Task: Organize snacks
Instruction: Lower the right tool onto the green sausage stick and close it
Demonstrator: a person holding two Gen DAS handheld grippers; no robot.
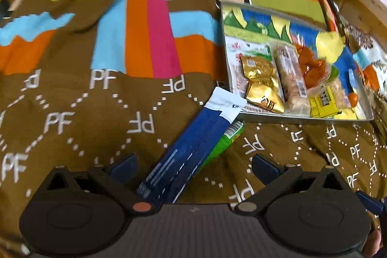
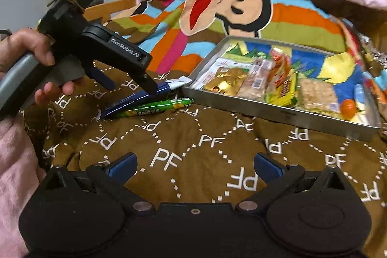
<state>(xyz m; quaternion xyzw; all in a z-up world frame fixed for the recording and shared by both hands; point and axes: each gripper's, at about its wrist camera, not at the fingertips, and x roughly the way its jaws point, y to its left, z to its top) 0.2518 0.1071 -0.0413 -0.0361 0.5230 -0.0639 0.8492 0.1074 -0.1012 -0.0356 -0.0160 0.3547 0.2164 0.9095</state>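
My left hand-held gripper [image 1: 193, 167] hangs low over the brown quilted bedspread printed with white "PF" letters [image 1: 72, 127], its blue-padded fingers spread wide with nothing clamped between them. Lying in that gap is the long navy-blue snack sachet with a white sealed end [image 1: 193, 144]. Its long axis runs from close under my left wrist camera, up and to the right, toward the shallow rectangular metal tray with a cartoon-printed floor [image 1: 302, 118]; the white end reaches the tray's near corner. Tucked under its right edge, nearly parallel, is the slim green snack stick in glossy wrapper [image 1: 223, 143].

From the right wrist view, one left fingertip stands right at the sachet's upper side, so I judge the left hand far the nearer for this pick. My right hand-held gripper [image 2: 193, 167] is also wide open and empty, over bare bedspread, well apart from both sticks.

The tray already carries a gold foil packet [image 1: 262, 86], a pale cereal bar in clear wrap [image 1: 291, 79], an orange-filled clear bag [image 1: 310, 67] and a yellow packet [image 1: 325, 106]. The sachet lies along the fingers, not across the gap between them, so closing squarely would need my wrist turned first, and the green stick may get pinched along with it.
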